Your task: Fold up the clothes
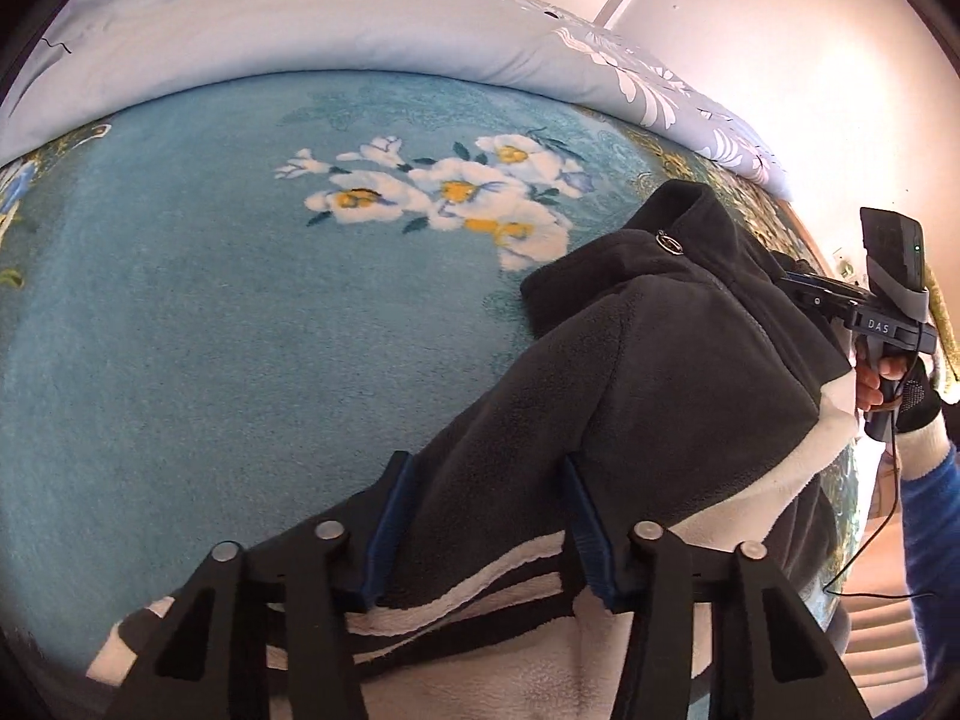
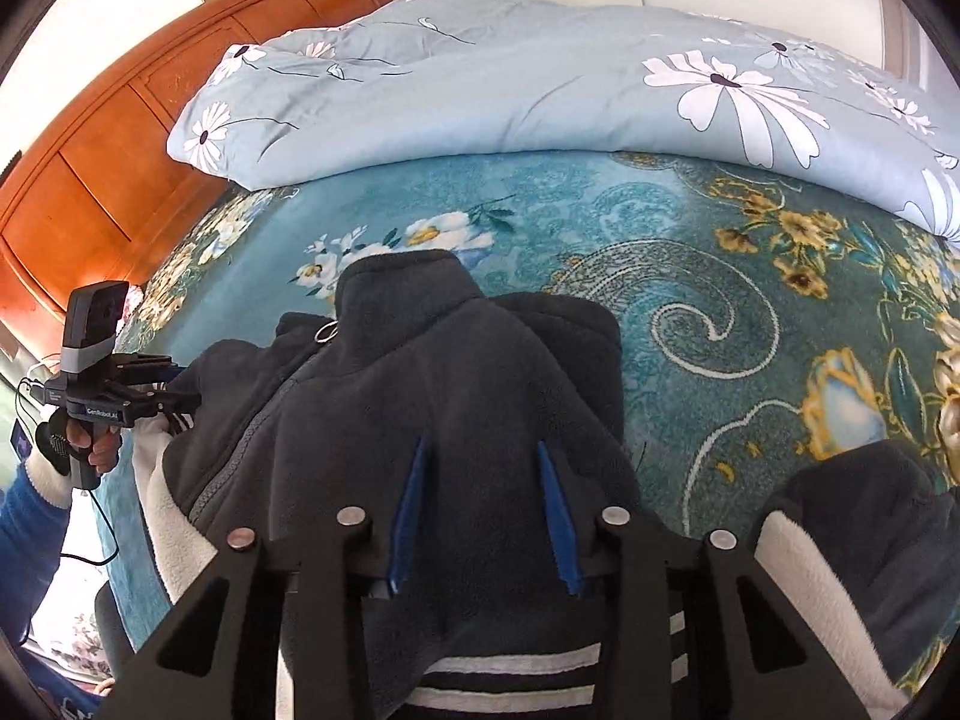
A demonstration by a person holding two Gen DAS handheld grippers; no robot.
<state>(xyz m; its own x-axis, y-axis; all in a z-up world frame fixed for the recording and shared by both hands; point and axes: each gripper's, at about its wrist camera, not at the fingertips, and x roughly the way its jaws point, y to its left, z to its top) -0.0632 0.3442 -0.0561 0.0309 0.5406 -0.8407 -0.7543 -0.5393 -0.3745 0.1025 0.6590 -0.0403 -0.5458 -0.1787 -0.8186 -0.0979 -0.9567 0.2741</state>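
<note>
- A dark fleece jacket with white lining and white stripes at the hem lies bunched on a bed covered by a teal floral blanket; its collar points toward the far side of the bed.
- The left tool has its blue fingers spread wide on either side of a fold of the jacket's lower part, not pinched on it.
- The right tool also stands wide open, fingertips resting on the dark fleece near the jacket's middle; whether fabric is caught between them cannot be told.
- A zipper with a ring pull runs down the jacket's left half in the right wrist view.
- A pale blue quilt with white flowers lies heaped beyond the blanket, and a wooden headboard stands at the left.
</note>
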